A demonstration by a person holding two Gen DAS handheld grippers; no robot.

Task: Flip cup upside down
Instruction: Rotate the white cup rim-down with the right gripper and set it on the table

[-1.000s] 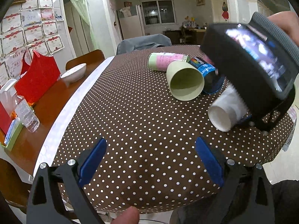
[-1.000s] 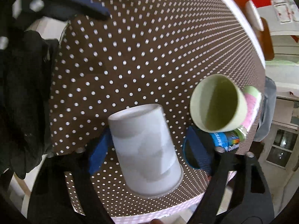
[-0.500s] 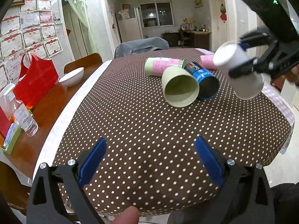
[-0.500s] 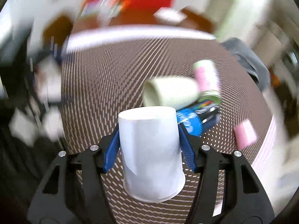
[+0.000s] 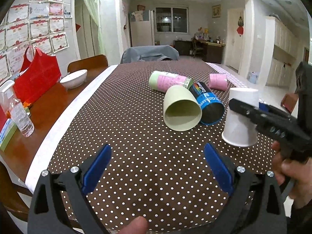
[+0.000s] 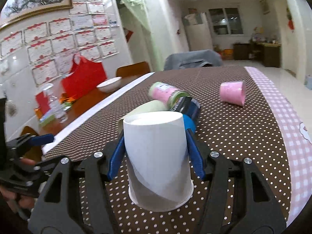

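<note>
My right gripper (image 6: 156, 152) is shut on a white paper cup (image 6: 158, 161), its blue pads against both sides. The cup is upside down, rim low over the brown dotted tablecloth (image 6: 243, 136); I cannot tell whether the rim touches. In the left wrist view the white cup (image 5: 240, 117) stands at the right with the right gripper (image 5: 251, 105) clamped on it. My left gripper (image 5: 156, 167) is open and empty above the table's near edge.
A pale green cup (image 5: 181, 111), a blue can (image 5: 208, 105), a pink-and-green canister (image 5: 169, 80) and a pink cup (image 5: 218, 81) lie on their sides mid-table. A white bowl (image 5: 74, 78), red bag (image 5: 37, 78) and water bottle (image 5: 19, 113) stand at the left.
My right gripper has turned the white cup from tilted in the air to upside down and lowered it toward the table at the right. My left gripper has stayed put.
</note>
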